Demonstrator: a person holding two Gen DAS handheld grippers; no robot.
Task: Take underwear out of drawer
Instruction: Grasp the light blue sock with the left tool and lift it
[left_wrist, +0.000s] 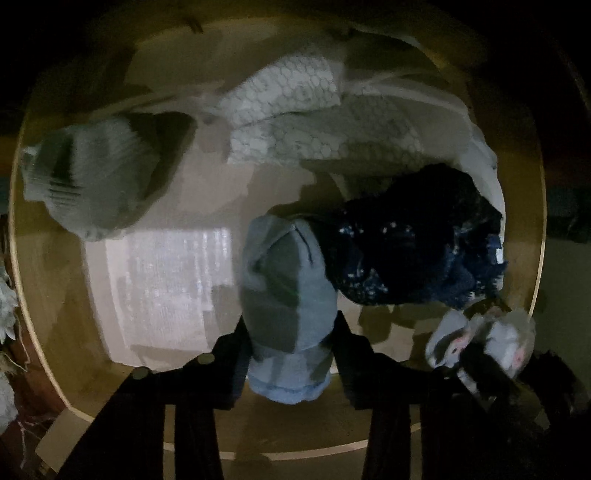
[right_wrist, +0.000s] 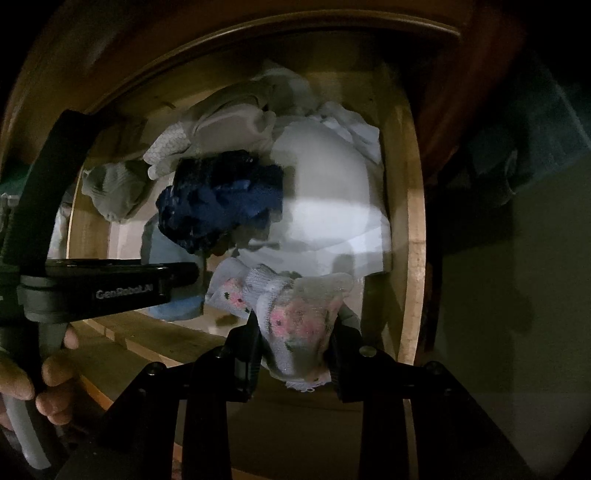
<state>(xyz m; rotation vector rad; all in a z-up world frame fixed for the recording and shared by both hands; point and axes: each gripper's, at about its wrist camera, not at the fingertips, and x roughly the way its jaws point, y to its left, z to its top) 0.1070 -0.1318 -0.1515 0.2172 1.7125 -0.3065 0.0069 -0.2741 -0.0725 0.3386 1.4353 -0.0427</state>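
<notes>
Over the open wooden drawer (left_wrist: 92, 387), the left gripper (left_wrist: 291, 347) clamps a rolled light-blue underwear piece (left_wrist: 284, 295) between its fingers, while the right gripper (right_wrist: 295, 347) pinches a white floral underwear piece (right_wrist: 299, 325), a dark navy garment (right_wrist: 221, 199) lying just beyond both

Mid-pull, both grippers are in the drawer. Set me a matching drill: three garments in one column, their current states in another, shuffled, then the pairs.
1. light blue garment
2. floral garment
3. dark navy garment

A. lying loose in the wooden drawer
B. clamped in the left gripper
C. clamped in the right gripper

Pairs: 1-B, 2-C, 3-A
</notes>
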